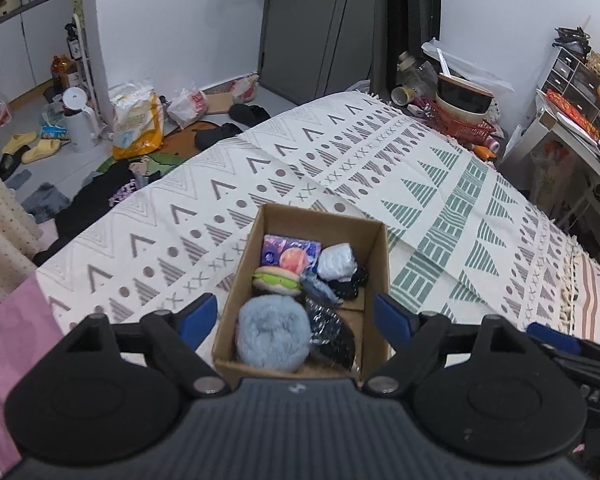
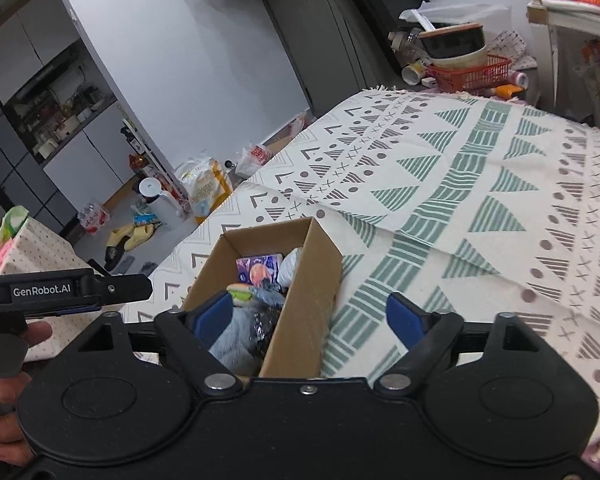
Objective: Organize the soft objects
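An open cardboard box (image 1: 380, 264) stands on the patterned bed cover. It holds a fluffy blue plush (image 1: 272, 332), a burger plush (image 1: 278, 278), a purple tissue pack (image 1: 290, 250), a white bundle (image 1: 336, 262) and dark shiny bags (image 1: 332, 332). My left gripper (image 1: 296, 316) is open and empty above the box's near end, its blue pads either side of it. In the right wrist view the box (image 2: 304, 308) lies between the pads of my right gripper (image 2: 308, 316), which is open and empty. The left gripper's body (image 2: 60, 288) shows at the left there.
The bed cover (image 1: 380, 168) stretches ahead and to the right. A red basket with bowls (image 1: 464, 120) sits at the far bed end. The floor on the left holds bags (image 1: 136, 124), slippers (image 1: 32, 148), a white kettle (image 1: 78, 120) and clothes. A desk with drawers (image 1: 572, 92) stands at the right.
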A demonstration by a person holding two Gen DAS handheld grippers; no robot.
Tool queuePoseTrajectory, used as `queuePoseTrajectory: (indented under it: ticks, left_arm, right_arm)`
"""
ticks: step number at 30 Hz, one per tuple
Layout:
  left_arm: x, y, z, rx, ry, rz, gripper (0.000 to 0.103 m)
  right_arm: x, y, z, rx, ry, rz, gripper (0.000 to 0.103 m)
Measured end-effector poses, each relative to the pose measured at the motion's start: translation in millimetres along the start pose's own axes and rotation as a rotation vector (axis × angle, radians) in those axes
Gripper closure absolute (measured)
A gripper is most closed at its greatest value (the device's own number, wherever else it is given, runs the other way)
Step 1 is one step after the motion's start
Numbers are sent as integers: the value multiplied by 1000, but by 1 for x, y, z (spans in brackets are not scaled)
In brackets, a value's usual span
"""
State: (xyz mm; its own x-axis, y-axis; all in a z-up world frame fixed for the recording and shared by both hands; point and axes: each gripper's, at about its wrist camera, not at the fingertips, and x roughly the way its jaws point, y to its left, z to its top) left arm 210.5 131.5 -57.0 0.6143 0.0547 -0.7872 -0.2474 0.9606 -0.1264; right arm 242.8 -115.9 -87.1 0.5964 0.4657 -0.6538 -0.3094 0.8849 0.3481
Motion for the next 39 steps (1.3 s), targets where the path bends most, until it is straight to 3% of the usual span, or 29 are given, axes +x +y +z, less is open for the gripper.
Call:
queuePoseTrajectory:
  ticks: [11,39]
  left_arm:
    - [-54,1,-17,7,-65,-31,3]
    - [-144,-9,-72,96,-174,-30,0]
  right_arm:
    - [-57,24,-1,-66,-26,-22,0]
    - [-161,37,-25,-95,-114,-154,0]
